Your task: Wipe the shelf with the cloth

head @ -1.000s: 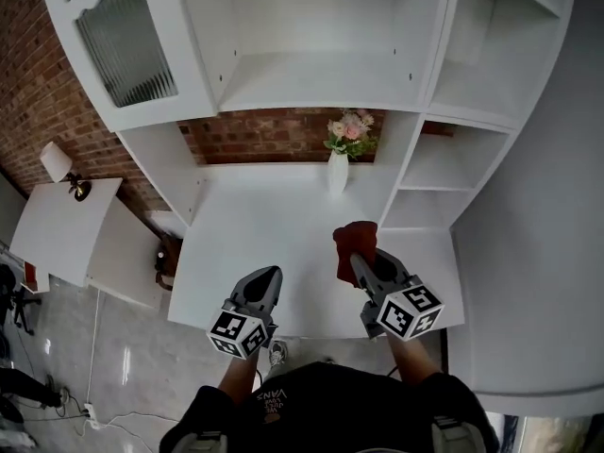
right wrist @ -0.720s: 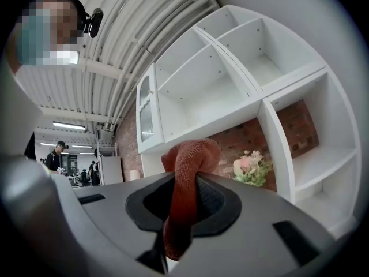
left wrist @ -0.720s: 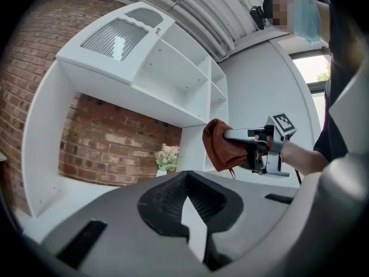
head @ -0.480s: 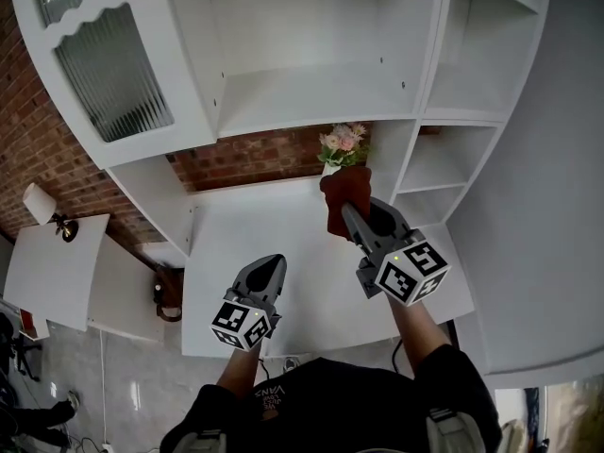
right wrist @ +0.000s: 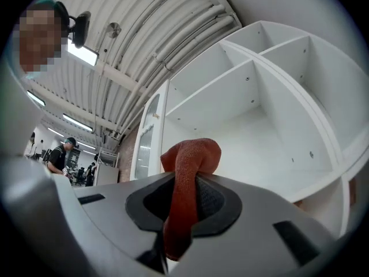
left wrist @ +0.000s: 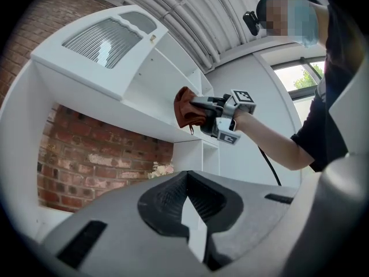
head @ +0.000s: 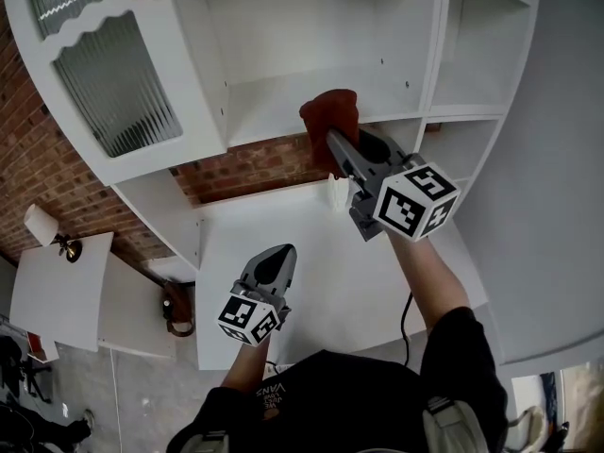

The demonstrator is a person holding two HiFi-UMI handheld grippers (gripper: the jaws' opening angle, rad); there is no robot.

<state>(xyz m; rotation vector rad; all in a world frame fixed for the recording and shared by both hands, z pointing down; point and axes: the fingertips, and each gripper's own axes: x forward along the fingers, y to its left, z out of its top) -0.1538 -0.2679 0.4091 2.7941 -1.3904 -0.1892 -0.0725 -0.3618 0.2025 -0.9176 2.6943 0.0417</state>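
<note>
The right tool point(head: 334, 142) grips the cloth point(head: 327, 119), wad leading, seemingly just short of the shelf point(head: 274, 102) for wiping; the left tool point(head: 282, 252) hangs closed and empty below the shelf.

Bright, even light from ceiling strips point(right wrist: 83, 53); strong fisheye bending and dark corners in gripper views.

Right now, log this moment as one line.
right gripper: shut on rust-red knit cloth | cloth: at front edge of white painted shelf, contact unclear | left gripper: shut, empty
</note>
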